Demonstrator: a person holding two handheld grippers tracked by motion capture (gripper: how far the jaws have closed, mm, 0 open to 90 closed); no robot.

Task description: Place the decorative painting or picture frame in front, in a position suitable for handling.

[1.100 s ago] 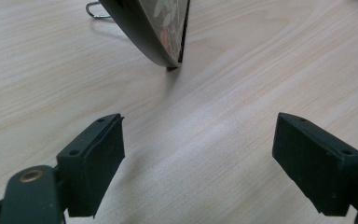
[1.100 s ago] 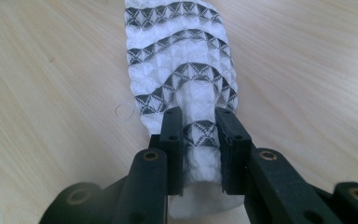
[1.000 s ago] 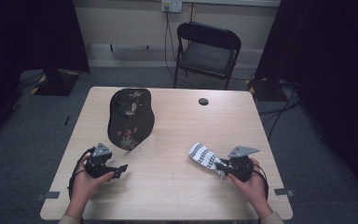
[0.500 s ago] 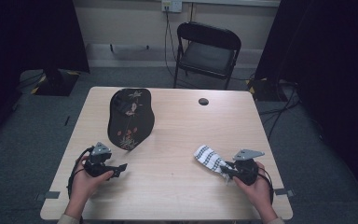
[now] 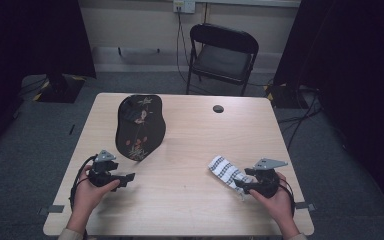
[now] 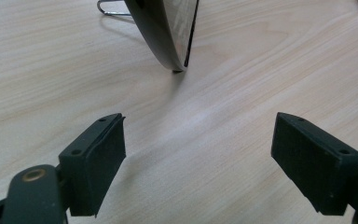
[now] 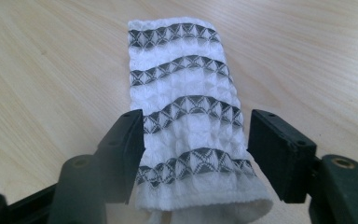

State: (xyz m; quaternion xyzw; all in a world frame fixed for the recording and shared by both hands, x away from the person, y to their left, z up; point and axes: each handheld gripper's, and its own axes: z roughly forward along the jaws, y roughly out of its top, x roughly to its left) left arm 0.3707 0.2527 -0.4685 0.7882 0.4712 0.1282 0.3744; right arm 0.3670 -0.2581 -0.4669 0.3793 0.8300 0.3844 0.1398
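A white sock (image 5: pixel 225 170) with grey patterned stripes lies flat on the wooden table (image 5: pixel 190 210), near its right front. My right gripper (image 5: pixel 241 185) points at its near end. In the right gripper view the sock (image 7: pixel 186 70) runs between the two jaws of that gripper (image 7: pixel 196 123). The jaws have just been opening and stand beside the sock's edges without pinching it. My left gripper (image 5: pixel 129 177) rests at the left front, open with nothing between its jaws (image 6: pixel 200 126). Just beyond it a black flower-patterned board (image 5: pixel 140 127) leans on a wire stand (image 6: pixel 168 32).
A small black round object (image 5: pixel 218 108) lies near the table's far edge. A black folding chair (image 5: pixel 223 55) stands behind the table. Cables run across the grey floor at the right. Bare wood lies between the two grippers.
The right gripper and the sock have shifted slightly right and toward the near edge, and the sock now lies flatter. The left hand has kept still.
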